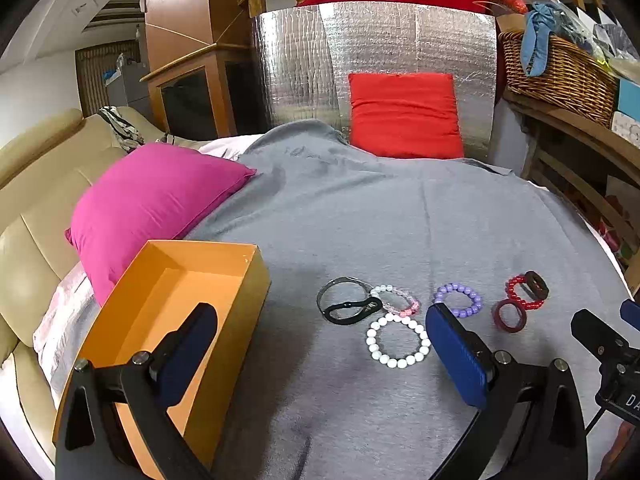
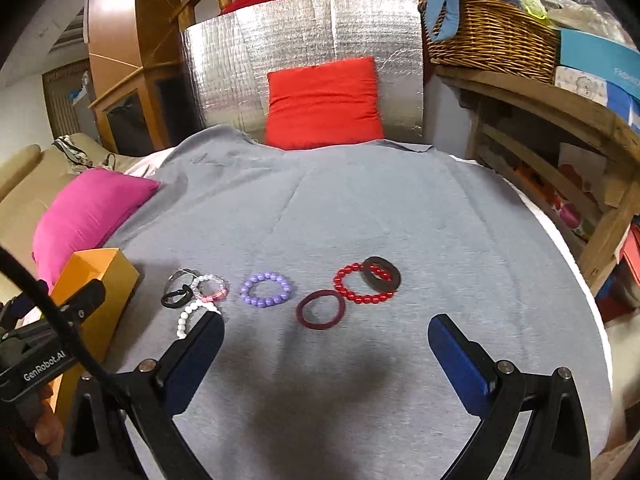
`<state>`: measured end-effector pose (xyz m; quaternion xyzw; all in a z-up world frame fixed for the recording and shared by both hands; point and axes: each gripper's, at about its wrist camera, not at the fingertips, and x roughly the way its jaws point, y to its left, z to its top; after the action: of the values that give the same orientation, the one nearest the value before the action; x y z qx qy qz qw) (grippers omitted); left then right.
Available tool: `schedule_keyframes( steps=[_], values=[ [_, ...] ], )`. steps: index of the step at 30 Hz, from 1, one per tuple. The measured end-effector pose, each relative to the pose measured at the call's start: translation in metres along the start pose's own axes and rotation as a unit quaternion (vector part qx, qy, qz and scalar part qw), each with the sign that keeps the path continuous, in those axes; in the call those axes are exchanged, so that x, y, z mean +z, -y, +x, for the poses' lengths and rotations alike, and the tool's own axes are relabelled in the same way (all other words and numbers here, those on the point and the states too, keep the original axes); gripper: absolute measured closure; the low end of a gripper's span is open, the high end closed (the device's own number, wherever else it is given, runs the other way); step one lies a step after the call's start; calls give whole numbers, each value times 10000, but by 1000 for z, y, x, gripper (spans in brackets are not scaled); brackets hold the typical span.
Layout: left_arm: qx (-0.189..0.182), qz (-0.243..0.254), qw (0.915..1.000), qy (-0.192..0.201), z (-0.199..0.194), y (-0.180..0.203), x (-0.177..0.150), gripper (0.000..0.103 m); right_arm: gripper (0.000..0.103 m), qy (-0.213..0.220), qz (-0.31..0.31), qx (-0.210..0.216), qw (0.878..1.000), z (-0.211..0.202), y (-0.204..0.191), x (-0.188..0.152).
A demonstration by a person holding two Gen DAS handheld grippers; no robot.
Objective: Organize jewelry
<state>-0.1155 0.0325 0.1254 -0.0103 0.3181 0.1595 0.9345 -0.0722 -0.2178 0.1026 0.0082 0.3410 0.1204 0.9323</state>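
Two grippers, left gripper [image 1: 320,344] and right gripper [image 2: 326,344], hover spread wide, grasping nothing. Bracelets [image 2: 266,290] lie in a row on the grey blanket [image 2: 360,208], beside the orange box [image 1: 168,288].

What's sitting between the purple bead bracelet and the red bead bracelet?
Only bare grey cloth; the purple bracelet and red bracelet lie apart. The maroon ring sits just nearer. Right wrist view shows it best.
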Motion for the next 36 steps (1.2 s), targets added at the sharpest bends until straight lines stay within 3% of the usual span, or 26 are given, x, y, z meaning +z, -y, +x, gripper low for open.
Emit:
schedule_keyframes(
  steps=[24,36],
  values=[
    [-12,41,9999,100,-2,6,-1,0,0,61,-48,55,10000,-6,2,3],
    [-39,127,9996,-232,25,19,-5,0,0,-305,289,26,9991,26,24,11]
  ],
)
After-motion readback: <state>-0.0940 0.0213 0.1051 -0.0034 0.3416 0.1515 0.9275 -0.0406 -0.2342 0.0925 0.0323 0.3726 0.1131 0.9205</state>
